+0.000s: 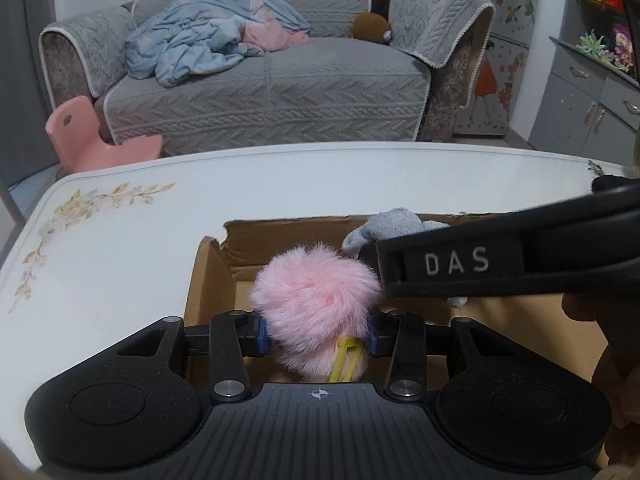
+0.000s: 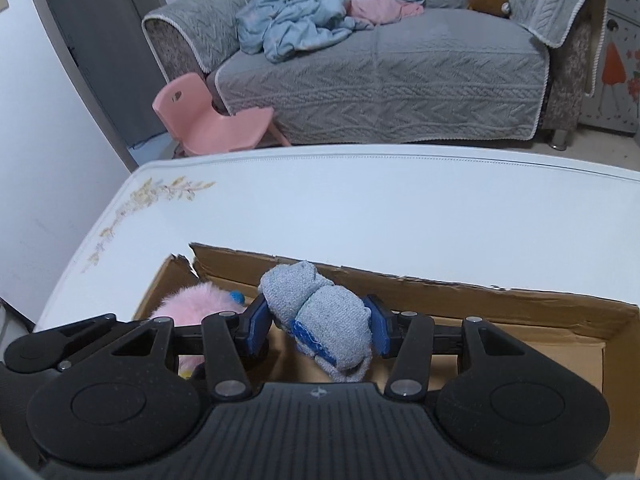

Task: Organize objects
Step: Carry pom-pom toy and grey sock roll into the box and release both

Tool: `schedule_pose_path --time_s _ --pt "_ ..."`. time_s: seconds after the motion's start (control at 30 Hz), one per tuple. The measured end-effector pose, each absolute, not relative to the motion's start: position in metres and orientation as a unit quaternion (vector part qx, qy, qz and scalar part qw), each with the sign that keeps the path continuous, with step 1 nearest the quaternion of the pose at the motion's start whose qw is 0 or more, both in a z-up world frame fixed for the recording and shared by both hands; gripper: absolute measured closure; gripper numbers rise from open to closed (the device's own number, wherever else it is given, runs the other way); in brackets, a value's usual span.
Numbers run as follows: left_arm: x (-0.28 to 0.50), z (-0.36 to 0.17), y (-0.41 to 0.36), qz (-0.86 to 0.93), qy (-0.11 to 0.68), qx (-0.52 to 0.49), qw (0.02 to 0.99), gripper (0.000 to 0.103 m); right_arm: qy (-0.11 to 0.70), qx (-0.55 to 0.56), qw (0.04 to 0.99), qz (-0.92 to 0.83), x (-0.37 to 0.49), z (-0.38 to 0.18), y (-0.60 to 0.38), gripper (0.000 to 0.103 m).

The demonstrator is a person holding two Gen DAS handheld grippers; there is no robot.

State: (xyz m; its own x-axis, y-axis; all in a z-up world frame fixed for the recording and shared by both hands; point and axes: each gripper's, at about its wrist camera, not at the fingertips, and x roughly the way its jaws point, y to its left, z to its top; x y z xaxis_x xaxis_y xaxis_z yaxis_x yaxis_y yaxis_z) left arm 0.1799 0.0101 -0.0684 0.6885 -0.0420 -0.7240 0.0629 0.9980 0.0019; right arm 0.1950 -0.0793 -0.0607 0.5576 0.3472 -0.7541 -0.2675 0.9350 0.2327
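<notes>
Pink fluffy pompom (image 1: 316,300) gripped in my left tool (image 1: 316,340); right tool (image 2: 320,330) clamps grey rolled sock (image 2: 320,320) over brown cardboard box (image 2: 520,304). Risk: fur snags pad on release.

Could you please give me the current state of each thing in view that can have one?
Cardboard box: open, flaps torn, standing on the table.
Pink pom-pom: between the left gripper's pads, over the box.
Grey rolled sock: clamped in the right gripper, over the box.
Blue blanket: crumpled on the sofa.
</notes>
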Motion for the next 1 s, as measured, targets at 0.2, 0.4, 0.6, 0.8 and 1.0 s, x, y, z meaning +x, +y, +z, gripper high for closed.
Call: schedule_pose_path --time_s 0.2,0.4,0.6,0.8,1.0 --pt "0.182 -0.068 0.007 -0.020 0.391 0.021 0.920 0.037 0.441 0.038 0.879 0.177 0.193 -0.060 -0.075 0.052" --pt "0.181 -0.063 0.005 -0.019 0.384 0.024 0.923 0.022 0.434 0.033 0.882 0.180 0.194 -0.053 -0.074 0.047" --pt "0.158 -0.042 0.006 -0.031 0.370 0.027 0.928 0.017 0.409 0.043 0.893 0.184 0.176 -0.025 -0.091 0.044" --pt "0.103 0.002 0.025 -0.027 0.330 0.000 0.944 0.008 0.367 0.055 0.907 0.201 0.127 0.012 -0.125 0.042" --pt "0.048 0.025 0.036 -0.017 0.311 -0.005 0.950 0.004 0.341 0.052 0.916 0.203 0.087 0.033 -0.143 0.038"
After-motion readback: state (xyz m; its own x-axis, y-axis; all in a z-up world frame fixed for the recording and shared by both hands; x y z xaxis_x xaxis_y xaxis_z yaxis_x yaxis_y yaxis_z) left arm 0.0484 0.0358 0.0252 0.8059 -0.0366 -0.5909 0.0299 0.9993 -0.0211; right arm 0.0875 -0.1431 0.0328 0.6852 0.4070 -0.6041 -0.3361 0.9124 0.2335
